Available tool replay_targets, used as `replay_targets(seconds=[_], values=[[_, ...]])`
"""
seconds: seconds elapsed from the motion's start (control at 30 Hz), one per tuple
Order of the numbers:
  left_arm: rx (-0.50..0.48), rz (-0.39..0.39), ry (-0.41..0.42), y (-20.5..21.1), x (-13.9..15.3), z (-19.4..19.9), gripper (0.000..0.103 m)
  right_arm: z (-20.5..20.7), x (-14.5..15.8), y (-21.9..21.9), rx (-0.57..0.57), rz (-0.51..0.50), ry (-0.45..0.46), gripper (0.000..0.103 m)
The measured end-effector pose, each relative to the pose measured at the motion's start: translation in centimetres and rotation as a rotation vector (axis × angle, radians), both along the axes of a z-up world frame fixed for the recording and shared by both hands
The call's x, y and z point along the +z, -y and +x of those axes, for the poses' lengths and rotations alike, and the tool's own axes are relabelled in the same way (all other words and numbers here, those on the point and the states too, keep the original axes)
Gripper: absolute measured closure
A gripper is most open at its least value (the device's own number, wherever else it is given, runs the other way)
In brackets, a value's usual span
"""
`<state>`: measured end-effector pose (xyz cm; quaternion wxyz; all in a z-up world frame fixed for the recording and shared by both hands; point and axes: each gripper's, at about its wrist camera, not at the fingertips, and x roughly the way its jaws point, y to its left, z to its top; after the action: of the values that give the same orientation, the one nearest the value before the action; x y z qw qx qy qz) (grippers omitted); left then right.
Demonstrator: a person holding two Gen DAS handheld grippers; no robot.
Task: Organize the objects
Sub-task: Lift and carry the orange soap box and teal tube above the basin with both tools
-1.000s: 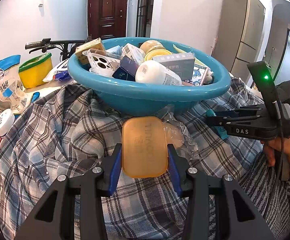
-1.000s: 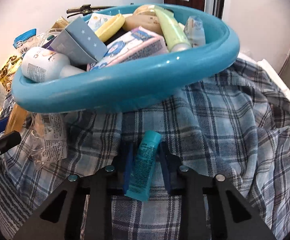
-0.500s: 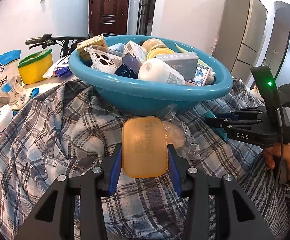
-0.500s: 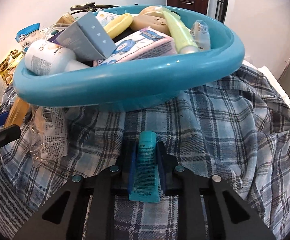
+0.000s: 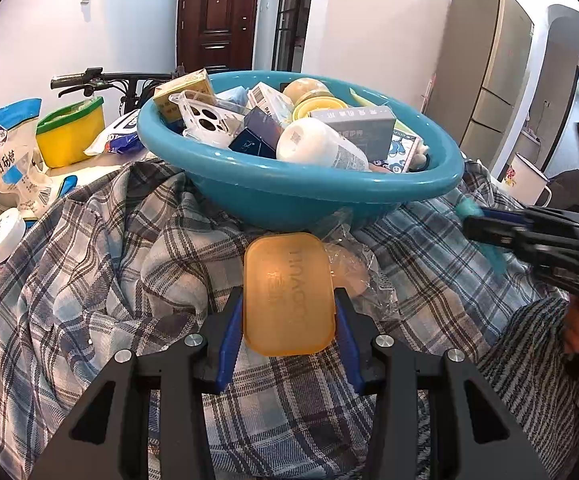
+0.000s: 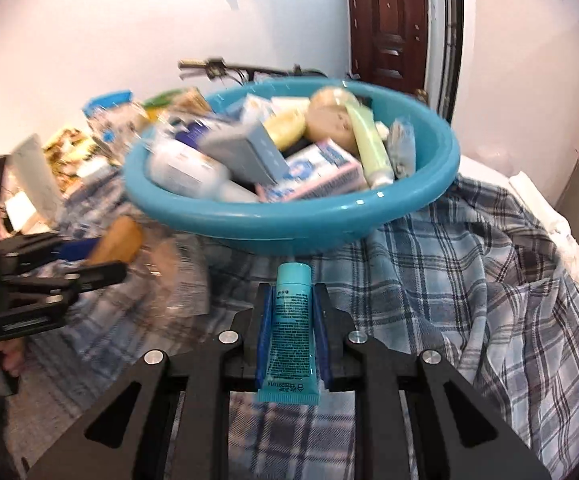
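A teal basin (image 5: 313,196) full of boxes, tubes and bottles sits on a plaid shirt (image 5: 109,264); it also shows in the right wrist view (image 6: 305,220). My left gripper (image 5: 289,320) is shut on an orange translucent soap box (image 5: 288,294), held just in front of the basin. My right gripper (image 6: 292,320) is shut on a teal tube (image 6: 291,328), held above the shirt (image 6: 469,280) and short of the basin's rim. The right gripper shows at the right of the left wrist view (image 5: 529,232), the left gripper at the left of the right wrist view (image 6: 57,280).
A crinkled clear packet (image 5: 349,256) lies under the basin's front. On the table to the left are a yellow tub (image 5: 71,132), a white-blue bag (image 5: 5,156) and a white jar (image 5: 3,234). A white mug (image 5: 523,180) stands at the right. Bicycle handlebars (image 5: 89,78) are behind.
My right gripper has risen and pulled back, so the basin's inside now shows from above; the tube has straightened between the fingers. My left gripper has barely moved.
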<state>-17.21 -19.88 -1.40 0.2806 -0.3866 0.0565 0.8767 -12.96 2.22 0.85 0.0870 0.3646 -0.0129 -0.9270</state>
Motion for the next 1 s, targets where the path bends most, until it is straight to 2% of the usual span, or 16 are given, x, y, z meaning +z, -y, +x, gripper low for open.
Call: replay_targets(seconds=[0.1,0.23,0.43,0.5,0.57,0.63,0.73,0.87,1.0], values=[[0.002,-0.002,-0.003,-0.1,0.0,0.2,0.058,1.8,1.7,0.9,0.022,-0.018,-0.094,0.084],[-0.002,-0.01,-0.006,-0.3,0.0,0.2,0.058,4.3,5.5,3.3,0.031,0.042,-0.331,0.084],[0.001,-0.005,0.0,-0.1,-0.1,0.1,0.058,2.6,8.6,4.1,0.027,0.031,-0.464,0.084],[0.0,-0.003,0.0,-0.1,-0.1,0.1,0.058,1.2,9.3,3.8,0.047,-0.03,-0.483,0.084],[-0.001,-0.003,0.001,-0.1,-0.1,0.1,0.058,-0.3,9.7,3.7,0.019,-0.059,-0.496,0.084],[0.0,-0.005,-0.002,-0.1,-0.1,0.1,0.058,-2.0,9.9,3.4,-0.01,-0.056,-0.525,0.084],[-0.008,-0.009,-0.004,-0.3,-0.1,0.2,0.058,-4.7,9.7,2.9,-0.047,-0.023,-0.512,0.084],[-0.005,-0.017,-0.009,-0.3,-0.1,0.2,0.058,-6.8,7.7,2.0,-0.092,0.024,-0.519,0.084],[-0.003,-0.025,-0.015,-0.4,-0.1,0.3,0.058,-7.5,5.2,0.0,-0.12,-0.025,-0.448,0.084]])
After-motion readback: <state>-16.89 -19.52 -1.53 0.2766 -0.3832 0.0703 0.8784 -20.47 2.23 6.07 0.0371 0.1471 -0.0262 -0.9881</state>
